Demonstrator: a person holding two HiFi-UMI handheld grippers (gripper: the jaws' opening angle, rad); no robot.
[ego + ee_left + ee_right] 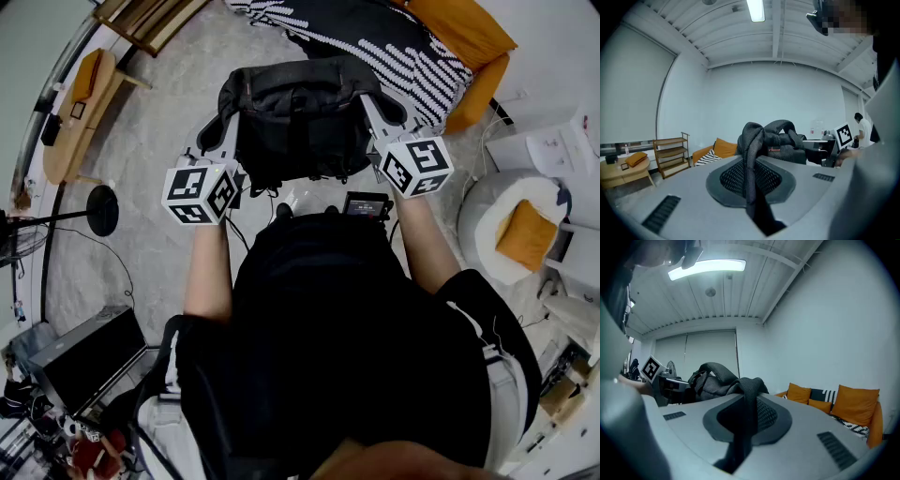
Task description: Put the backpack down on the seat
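A dark grey backpack (298,117) hangs in the air in front of me, held up between both grippers above the floor. My left gripper (228,117) is shut on its mesh shoulder strap (751,154), which is pinched between the jaws. My right gripper (373,111) is shut on the other strap (747,411). The bag's body (785,143) bulges beyond the left jaws, and the same bag (710,378) shows past the right jaws. An orange sofa (469,47) with a black-and-white striped throw (375,42) lies just beyond the bag.
A wooden shelf (671,154) and a round wooden table (80,117) stand at the left. A white round seat with an orange cushion (525,234) is at the right. A black lamp base (101,208) and a laptop (89,356) lie on the floor at the left.
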